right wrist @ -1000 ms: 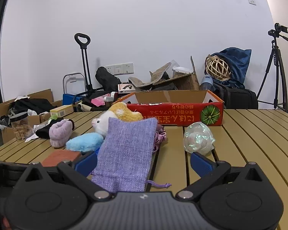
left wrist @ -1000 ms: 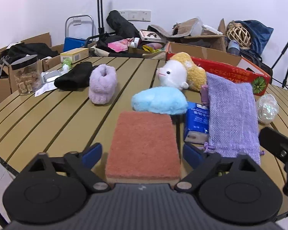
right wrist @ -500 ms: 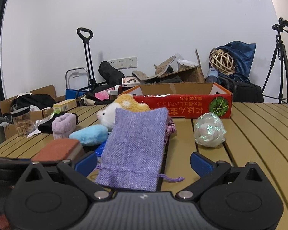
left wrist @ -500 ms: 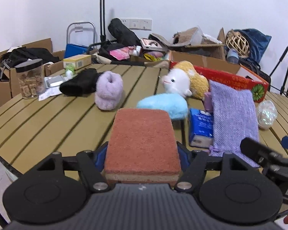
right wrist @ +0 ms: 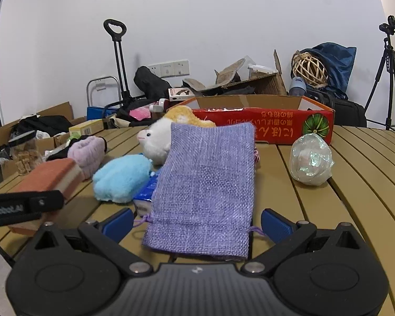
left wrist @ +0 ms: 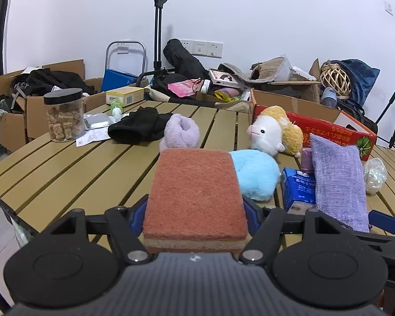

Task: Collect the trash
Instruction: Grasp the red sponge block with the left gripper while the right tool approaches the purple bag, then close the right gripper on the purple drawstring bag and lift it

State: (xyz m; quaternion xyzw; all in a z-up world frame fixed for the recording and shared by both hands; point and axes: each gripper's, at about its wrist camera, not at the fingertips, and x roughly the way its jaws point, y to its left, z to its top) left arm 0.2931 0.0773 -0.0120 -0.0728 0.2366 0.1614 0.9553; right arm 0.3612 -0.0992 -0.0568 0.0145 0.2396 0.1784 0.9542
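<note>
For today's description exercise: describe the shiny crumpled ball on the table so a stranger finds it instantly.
Start at the red cardboard box on the slatted table. Just before its melon-printed corner lies the crumpled ball, right of the purple pouch. Unlike its soft neighbours, it is glossy, iridescent wrap.

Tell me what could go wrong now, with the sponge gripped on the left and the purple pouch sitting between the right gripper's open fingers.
1. The left gripper pinches only the near end of the sponge, so it might sag or slip.
2. The purple pouch leans on the blue packet; the right gripper could drag both along.
3. The two grippers are close together and might bump.
</note>
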